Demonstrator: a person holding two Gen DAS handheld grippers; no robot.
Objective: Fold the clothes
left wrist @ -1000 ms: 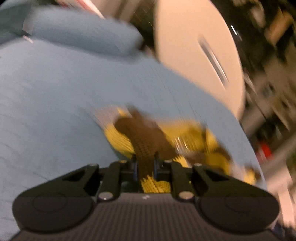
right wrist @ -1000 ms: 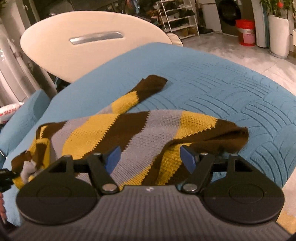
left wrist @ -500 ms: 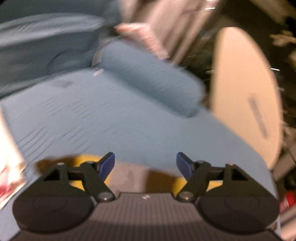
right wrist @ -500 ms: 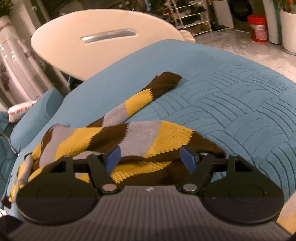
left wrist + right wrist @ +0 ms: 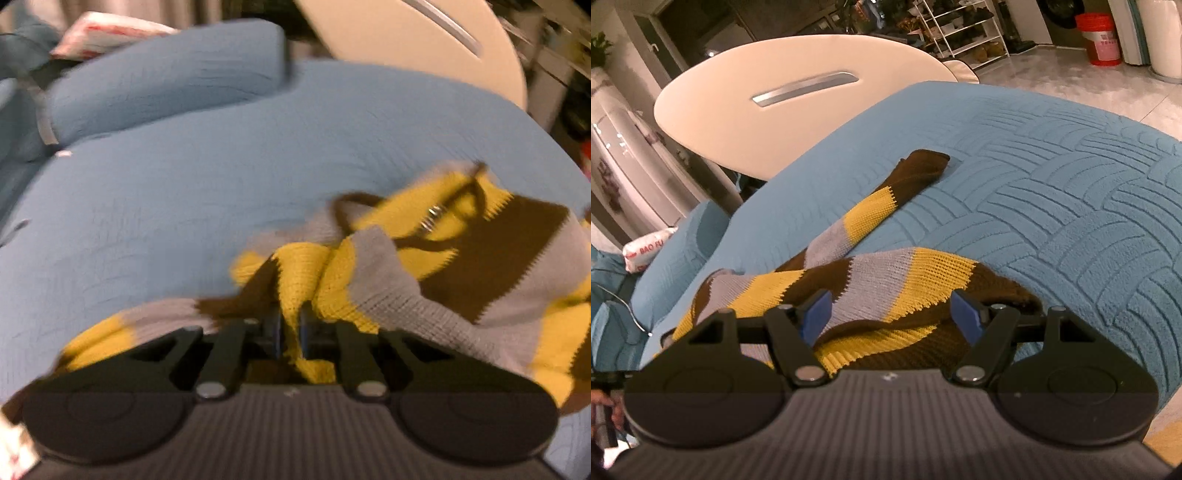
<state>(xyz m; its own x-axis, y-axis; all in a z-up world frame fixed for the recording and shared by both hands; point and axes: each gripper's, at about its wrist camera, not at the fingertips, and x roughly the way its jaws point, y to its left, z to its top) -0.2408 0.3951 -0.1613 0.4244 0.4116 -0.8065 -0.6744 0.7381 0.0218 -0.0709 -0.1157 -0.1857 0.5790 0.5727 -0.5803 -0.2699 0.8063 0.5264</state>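
A knitted sweater (image 5: pixel 886 280) striped yellow, grey and brown lies bunched on a blue quilted bed (image 5: pixel 1052 192). One sleeve (image 5: pixel 886 199) stretches away from the bunch toward the far edge. My right gripper (image 5: pixel 892 314) is open and hovers low over the near folded edge of the sweater. In the blurred left wrist view the sweater (image 5: pixel 461 258) spreads to the right, and my left gripper (image 5: pixel 290 328) is shut on a yellow fold of it.
A blue pillow (image 5: pixel 166 81) lies at the head of the bed. A white oval table (image 5: pixel 798 92) stands just beyond the bed. A red bucket (image 5: pixel 1100 38) and shelves stand on the tiled floor at the far right. A white packet (image 5: pixel 646 247) rests beside the pillow.
My left gripper, open half a second ago, has closed on a yellow fold of the sweater. The sweater has bunched up closer under my right gripper, which stays open.
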